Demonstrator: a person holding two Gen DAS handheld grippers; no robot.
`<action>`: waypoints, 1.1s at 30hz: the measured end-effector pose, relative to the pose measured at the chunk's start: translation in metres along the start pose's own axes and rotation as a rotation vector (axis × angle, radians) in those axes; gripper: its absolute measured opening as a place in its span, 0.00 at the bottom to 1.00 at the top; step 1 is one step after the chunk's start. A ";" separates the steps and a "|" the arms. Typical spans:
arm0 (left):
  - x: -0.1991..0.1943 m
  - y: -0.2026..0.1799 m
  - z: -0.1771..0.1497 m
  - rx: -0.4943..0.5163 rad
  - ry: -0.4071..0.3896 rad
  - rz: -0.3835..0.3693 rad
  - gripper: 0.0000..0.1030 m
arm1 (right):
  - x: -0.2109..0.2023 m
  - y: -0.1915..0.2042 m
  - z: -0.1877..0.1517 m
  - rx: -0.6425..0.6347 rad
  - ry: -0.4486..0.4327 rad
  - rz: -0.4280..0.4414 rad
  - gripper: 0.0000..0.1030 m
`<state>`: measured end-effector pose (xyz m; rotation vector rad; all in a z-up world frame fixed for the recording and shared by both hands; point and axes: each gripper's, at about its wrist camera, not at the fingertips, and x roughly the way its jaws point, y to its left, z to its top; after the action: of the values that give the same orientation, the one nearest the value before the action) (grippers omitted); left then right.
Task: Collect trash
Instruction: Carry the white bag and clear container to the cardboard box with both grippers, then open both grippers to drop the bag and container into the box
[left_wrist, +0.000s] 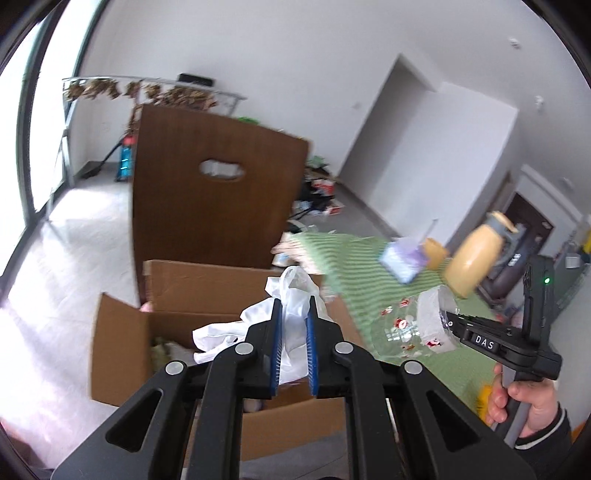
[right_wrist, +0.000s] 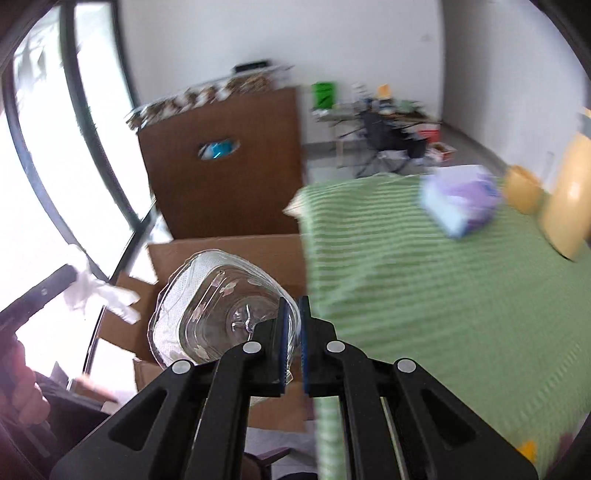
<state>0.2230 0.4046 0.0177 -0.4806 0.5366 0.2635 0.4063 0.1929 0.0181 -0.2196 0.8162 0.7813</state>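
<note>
Both hands are loaded — left gripper (left_wrist: 294, 314) pinched on the white plastic bag (left_wrist: 291, 291), right gripper (right_wrist: 293, 314) clamped on the clear plastic tray (right_wrist: 221, 306); both hang near the cardboard box (left_wrist: 122, 343). I'd get right over the opening before letting go — that tray's wide.

Green striped tablecloth (right_wrist: 424, 295), brown cardboard box (left_wrist: 122, 343), white plastic bag (left_wrist: 291, 295), purple tissue pack (right_wrist: 461, 199).

Open way: cardboard box (left_wrist: 122, 343) mouth, lower left, open from above.
Blocked: brown board (left_wrist: 218, 192) behind; green-clothed table (right_wrist: 424, 295) at right.
</note>
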 end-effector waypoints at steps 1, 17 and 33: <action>0.005 0.008 -0.001 -0.013 0.011 0.013 0.08 | 0.015 0.010 0.004 -0.021 0.024 0.009 0.06; 0.073 0.072 -0.021 -0.114 0.183 0.070 0.08 | 0.145 0.057 -0.016 -0.235 0.265 -0.099 0.07; 0.107 0.092 -0.030 -0.222 0.242 0.057 0.74 | 0.134 0.062 -0.008 -0.239 0.205 -0.115 0.75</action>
<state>0.2654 0.4807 -0.0974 -0.7185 0.7620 0.3230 0.4155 0.3055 -0.0775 -0.5625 0.8935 0.7547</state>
